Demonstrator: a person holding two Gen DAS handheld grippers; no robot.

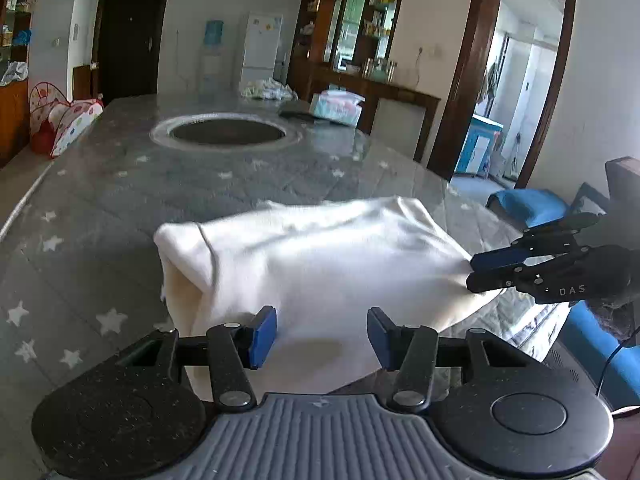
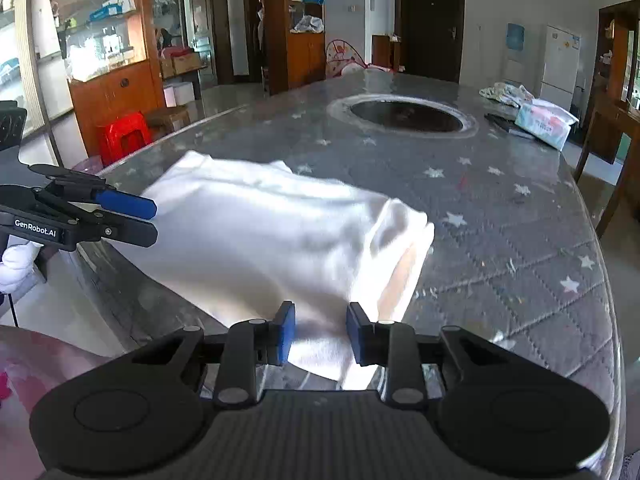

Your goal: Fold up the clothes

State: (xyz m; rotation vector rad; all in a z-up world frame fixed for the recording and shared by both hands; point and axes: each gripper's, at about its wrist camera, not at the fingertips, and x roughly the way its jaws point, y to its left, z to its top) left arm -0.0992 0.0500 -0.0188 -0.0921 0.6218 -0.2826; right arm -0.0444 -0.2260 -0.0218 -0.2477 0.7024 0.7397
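White garment (image 1: pixel 320 264) — partly folded, near edge of bench (image 1: pixel 120 184)
Left tool (image 1: pixel 322 336) and right tool (image 2: pixel 320 334) both stood apart, gripping nothing — one side doubled over, further folds left.

Grey quilted desk (image 2: pixel 500 216) with white stars, covered by a glossy clear sheet. Round dark recess (image 2: pixel 405 117) with a pale ring, set in the middle of the desk. Pale tissue pack (image 2: pixel 545 124) near the far edge, just beside a dark flat item (image 2: pixel 505 123). Crumpled patterned cloth (image 2: pixel 505 92) behind those. White fridge (image 2: pixel 561 65) by the far wall, water dispenser (image 2: pixel 514 46) beside it. Dark door (image 2: pixel 429 20) further along. Red plastic stool (image 2: pixel 125 137) on the floor, in front of a wooden cabinet (image 2: pixel 112 92). Dotted play tent (image 1: pixel 64 120) beyond the desk's far corner. Blue cushion (image 1: pixel 528 206) off to the side.
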